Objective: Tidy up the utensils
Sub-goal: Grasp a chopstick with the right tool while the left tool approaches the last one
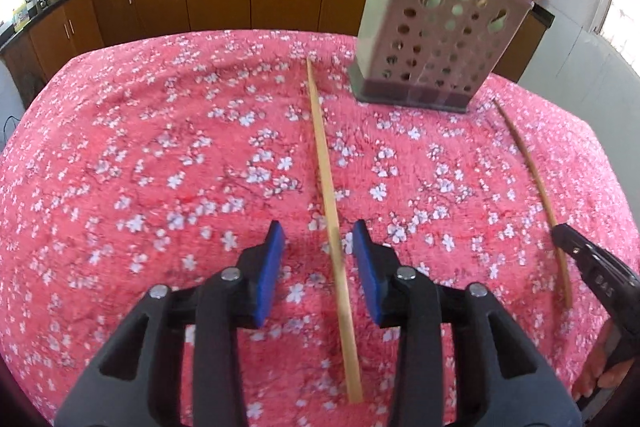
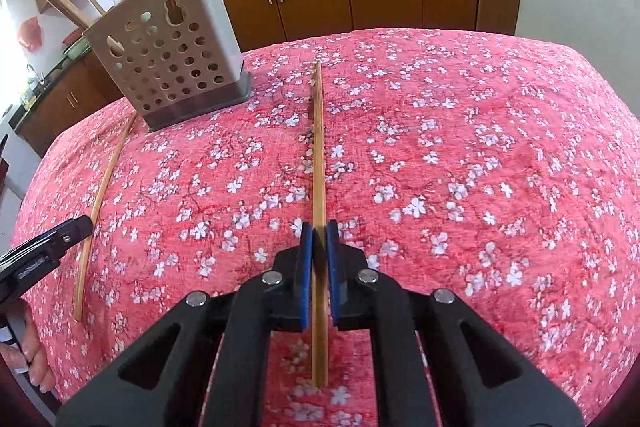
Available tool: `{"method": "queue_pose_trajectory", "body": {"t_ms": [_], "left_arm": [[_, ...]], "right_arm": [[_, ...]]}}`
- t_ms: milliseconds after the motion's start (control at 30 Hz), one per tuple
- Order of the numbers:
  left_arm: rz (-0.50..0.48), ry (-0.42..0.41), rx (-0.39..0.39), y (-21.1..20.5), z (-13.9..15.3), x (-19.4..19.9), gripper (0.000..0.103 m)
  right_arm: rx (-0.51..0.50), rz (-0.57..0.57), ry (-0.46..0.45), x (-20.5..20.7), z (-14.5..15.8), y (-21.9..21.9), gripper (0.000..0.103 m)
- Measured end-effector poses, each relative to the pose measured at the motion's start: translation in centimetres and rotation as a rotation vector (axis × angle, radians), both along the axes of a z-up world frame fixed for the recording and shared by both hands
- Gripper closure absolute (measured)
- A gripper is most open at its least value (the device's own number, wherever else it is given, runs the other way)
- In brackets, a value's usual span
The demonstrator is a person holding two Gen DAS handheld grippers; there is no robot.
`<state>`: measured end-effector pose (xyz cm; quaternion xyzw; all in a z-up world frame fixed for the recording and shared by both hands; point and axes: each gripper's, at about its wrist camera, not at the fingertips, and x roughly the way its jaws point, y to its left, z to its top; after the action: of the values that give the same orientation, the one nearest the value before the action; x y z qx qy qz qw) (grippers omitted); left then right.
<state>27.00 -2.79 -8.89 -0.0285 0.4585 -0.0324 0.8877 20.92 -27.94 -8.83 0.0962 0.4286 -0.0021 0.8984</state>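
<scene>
In the left wrist view, the left gripper (image 1: 319, 241) hangs low over the pink floral tablecloth (image 1: 140, 155) with its blue pads wide apart on either side of a pale chopstick (image 1: 329, 211) that lies flat, not yet touched; its far tip points at the near-left corner of the perforated utensil holder (image 1: 436, 39), which already has several chopsticks standing in it. The right gripper (image 1: 562, 233) shows at the right edge on a darker chopstick (image 1: 528, 179) that runs from the holder's right side. In the right wrist view, the right gripper (image 2: 319, 241) has its pads closed narrowly onto that darker chopstick (image 2: 318, 163), right of the holder (image 2: 172, 51); whether it has left the cloth I cannot tell. The step in hand looks like picking up both sticks; next, the left pads need closing, then each stick lifted and tipped upright into the holder.
</scene>
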Motion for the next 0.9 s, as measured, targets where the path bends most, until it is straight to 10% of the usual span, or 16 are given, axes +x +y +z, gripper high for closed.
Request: {"method": "queue_pose_trajectory", "body": {"t_ms": [167,900], "left_arm": [[0.024,-0.030,0.053,0.5,-0.3,0.6,0.094],[0.024,-0.062,0.056,3.9,-0.8,0.7,0.089]], "right_arm": [[-0.030,0.018,-0.009,-0.2,0.3,0.3,0.095],[-0.089,0.014,-0.026,0.8,0.1,0.1,0.094]]}}
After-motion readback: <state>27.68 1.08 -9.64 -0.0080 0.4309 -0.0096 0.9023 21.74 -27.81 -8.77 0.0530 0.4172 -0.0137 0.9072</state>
